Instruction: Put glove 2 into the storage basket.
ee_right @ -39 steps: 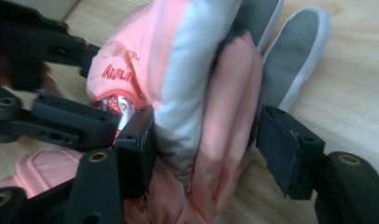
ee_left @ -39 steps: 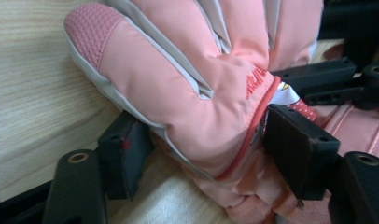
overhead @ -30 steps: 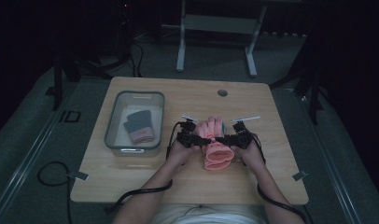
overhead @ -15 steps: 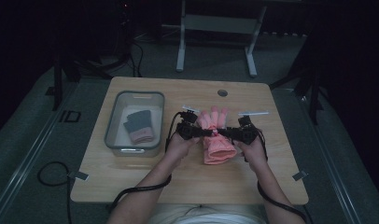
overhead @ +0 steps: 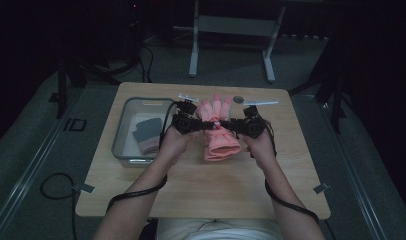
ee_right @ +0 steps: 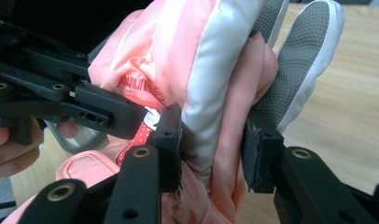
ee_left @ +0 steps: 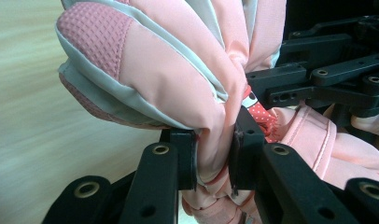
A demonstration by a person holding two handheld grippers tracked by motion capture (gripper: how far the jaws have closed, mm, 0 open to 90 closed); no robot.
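From the high view, the pink ski glove [overhead: 218, 131] has come up off the surface [overhead: 201, 185], stretched between left gripper [overhead: 197, 123] and right gripper [overhead: 230, 125], so a carry toward the clear bin [overhead: 122, 134] seems likely. In the left gripper view, its fingers [ee_left: 186, 156] clamp the glove [ee_left: 178, 79]. In the right gripper view, its fingers [ee_right: 171, 140], having just closed further, pinch the glove [ee_right: 211, 84].

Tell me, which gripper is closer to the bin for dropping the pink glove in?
Left. The left gripper grips the pink glove right beside the clear bin; the right gripper is farther away.
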